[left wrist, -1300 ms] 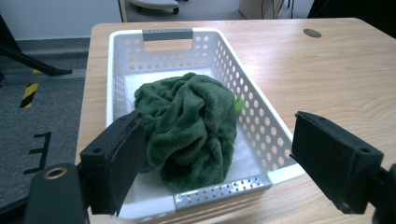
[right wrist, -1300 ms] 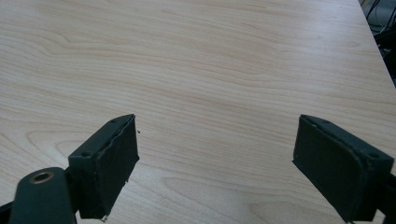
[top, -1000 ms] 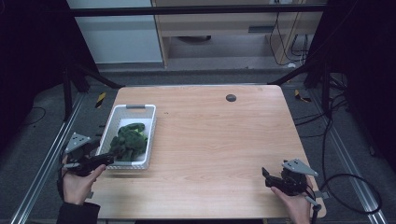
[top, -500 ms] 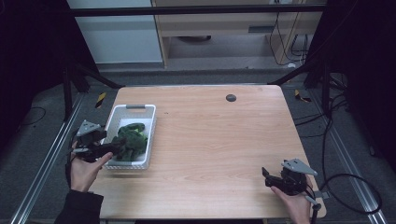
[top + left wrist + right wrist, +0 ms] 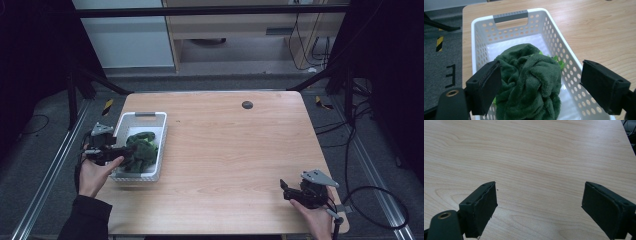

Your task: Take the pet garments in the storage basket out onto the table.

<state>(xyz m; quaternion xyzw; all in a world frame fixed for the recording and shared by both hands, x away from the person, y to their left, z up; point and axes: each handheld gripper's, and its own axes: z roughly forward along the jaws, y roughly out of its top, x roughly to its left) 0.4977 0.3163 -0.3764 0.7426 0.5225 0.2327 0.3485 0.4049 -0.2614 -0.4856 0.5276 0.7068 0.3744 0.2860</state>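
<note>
Straddling a crumpled, plush green cloth [image 5: 529, 82] in a perforated white plastic basket [image 5: 564, 47], the left claw [image 5: 537, 90] gapes released; the right claw [image 5: 540, 207] hovers released over the pale woodgrain bench [image 5: 536, 152].

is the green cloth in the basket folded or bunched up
Bunched up. The green cloth sits in a crumpled heap with irregular creases inside the white basket, no flat layers or straight edges.
</note>
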